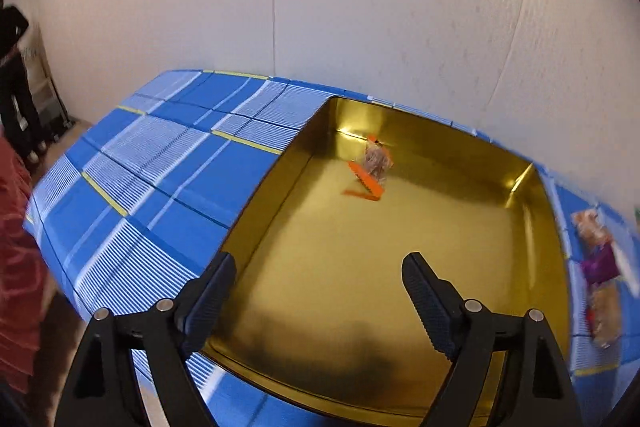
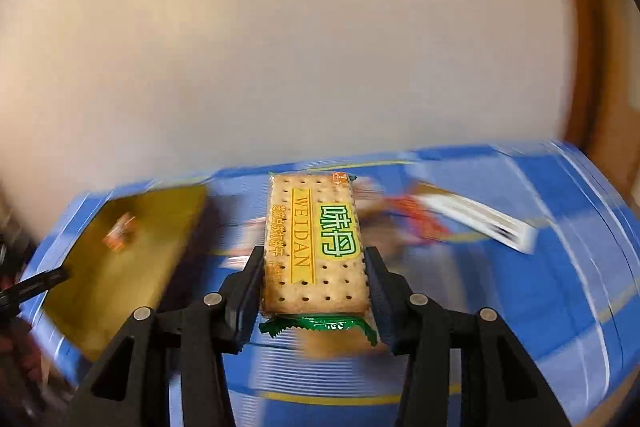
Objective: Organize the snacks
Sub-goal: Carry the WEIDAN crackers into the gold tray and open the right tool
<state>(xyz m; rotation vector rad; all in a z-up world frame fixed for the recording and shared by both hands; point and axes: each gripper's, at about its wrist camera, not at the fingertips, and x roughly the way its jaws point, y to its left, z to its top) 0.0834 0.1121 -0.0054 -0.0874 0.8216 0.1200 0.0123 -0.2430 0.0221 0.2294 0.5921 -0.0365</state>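
My left gripper [image 1: 320, 259] hovers open over the near end of a shallow gold tin [image 1: 256, 195], with nothing between its fingers. One clear snack packet with orange ends [image 1: 376, 165] lies at the far end of the tin. My right gripper [image 2: 314, 251] is shut on a packet of WEIDAN crackers [image 2: 316, 239], which it holds lengthwise above the blue checked tablecloth [image 2: 560, 267]. In the right wrist view, the gold tin [image 2: 132, 259] is to the left, with the same snack packet [image 2: 120, 231] inside it.
Several loose snack packets [image 1: 598, 267] lie on the cloth right of the tin. Blurred packets [image 2: 424, 223] and a white one [image 2: 480, 219] lie beyond the crackers. A pale wall [image 1: 360, 7] backs the table. A red sleeve [image 1: 16, 227] shows at the left edge.
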